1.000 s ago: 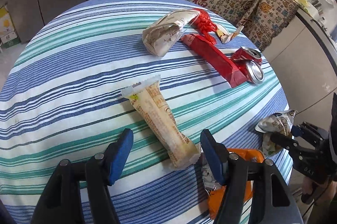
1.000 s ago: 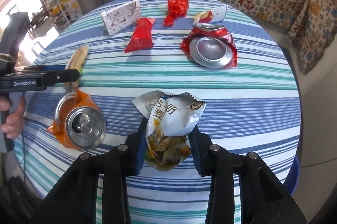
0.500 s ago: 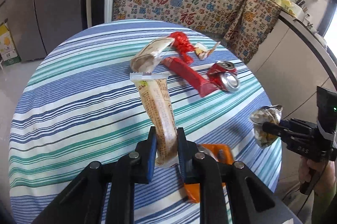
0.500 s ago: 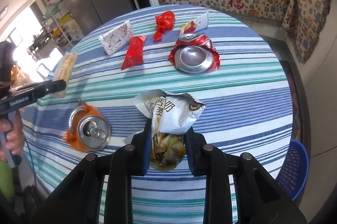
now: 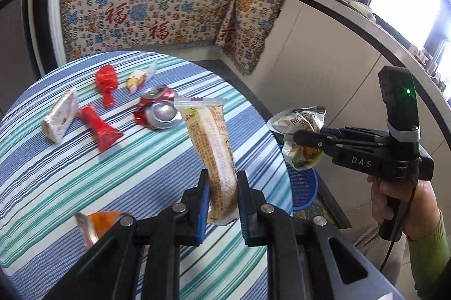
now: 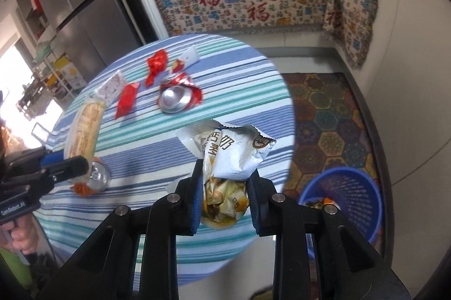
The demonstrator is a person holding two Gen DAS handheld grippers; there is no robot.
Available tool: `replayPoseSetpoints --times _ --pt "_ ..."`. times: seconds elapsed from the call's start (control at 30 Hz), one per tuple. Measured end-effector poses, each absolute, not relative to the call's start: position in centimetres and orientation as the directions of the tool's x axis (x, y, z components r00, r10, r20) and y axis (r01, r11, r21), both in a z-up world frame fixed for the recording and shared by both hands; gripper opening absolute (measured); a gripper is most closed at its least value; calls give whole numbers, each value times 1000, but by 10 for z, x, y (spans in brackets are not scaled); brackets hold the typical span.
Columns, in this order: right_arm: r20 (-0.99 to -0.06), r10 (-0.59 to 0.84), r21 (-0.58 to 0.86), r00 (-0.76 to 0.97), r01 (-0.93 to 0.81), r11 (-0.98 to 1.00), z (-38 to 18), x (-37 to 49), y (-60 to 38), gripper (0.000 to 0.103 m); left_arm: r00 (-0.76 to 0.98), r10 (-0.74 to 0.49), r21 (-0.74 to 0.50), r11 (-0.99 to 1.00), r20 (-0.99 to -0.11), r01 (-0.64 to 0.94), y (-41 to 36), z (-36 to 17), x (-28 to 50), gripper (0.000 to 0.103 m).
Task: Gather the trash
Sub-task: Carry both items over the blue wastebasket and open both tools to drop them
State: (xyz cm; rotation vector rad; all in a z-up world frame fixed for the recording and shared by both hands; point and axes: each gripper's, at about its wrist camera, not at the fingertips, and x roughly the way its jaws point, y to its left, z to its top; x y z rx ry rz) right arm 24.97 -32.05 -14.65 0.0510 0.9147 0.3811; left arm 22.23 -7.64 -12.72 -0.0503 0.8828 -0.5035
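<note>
I am pinching a long beige snack wrapper [image 5: 214, 153] by its lower end in my left gripper [image 5: 221, 204], above the striped table [image 5: 56, 173]; my right gripper [image 6: 225, 204] is clamping a crumpled foil bag [image 6: 231, 156], near the blue basket [image 6: 346, 195]. Both are looking light, limp and crinkly.

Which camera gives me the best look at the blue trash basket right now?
The right wrist view: the blue basket sits on the patterned floor mat beside the table, its rim and open top mostly visible past the right gripper. In the left wrist view only a sliver of the basket shows beyond the table edge, under the crumpled wrapper.
</note>
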Motion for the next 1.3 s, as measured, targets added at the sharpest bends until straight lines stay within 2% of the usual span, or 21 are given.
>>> replayPoseSetpoints --times 0.33,0.57,0.9,1.3 --pt "-788 167 156 592 -70 985 -160 249 -443 27 416 -515 -265 809 -750 524 -219 -157 230 18" --pt "-816 106 150 568 30 988 -191 261 -497 27 362 -515 -256 784 -777 565 -295 -192 246 18" --pt "-835 90 174 543 106 979 -232 268 -540 27 309 -491 -256 783 -815 567 -351 -239 262 18" --pt "-844 85 187 529 142 972 -245 273 -570 28 274 -466 -237 773 -841 588 -388 -274 278 18"
